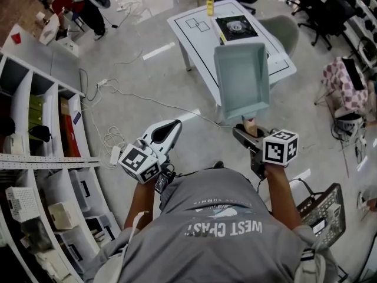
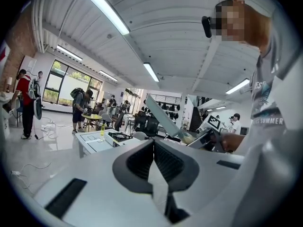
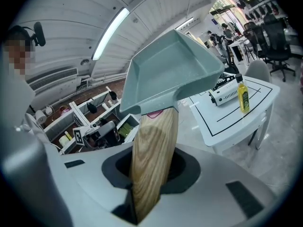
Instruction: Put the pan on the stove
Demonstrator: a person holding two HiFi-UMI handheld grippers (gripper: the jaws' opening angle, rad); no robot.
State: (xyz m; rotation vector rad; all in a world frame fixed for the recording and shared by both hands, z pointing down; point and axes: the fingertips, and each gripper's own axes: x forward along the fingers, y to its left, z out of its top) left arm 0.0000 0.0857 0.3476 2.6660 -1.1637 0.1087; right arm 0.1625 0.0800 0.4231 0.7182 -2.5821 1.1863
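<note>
- Left claw (image 2: pixel 158 171) pressed together, nothing in it.
- Right claw (image 3: pixel 150 171) clamped on the smooth wood-grain handle (image 3: pixel 156 136).
- Pan (image 1: pixel 241 78): square, pale teal, empty, held in the air short of the white desk (image 1: pixel 194 28).
- Black stove (image 1: pixel 235 27) sits there, yellow bottle (image 1: pixel 210 5) beside.

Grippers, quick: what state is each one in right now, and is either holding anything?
Left gripper: shut, nothing between its jaws.
Right gripper: shut on the wooden handle of the pan, which is held up in the air.
</note>
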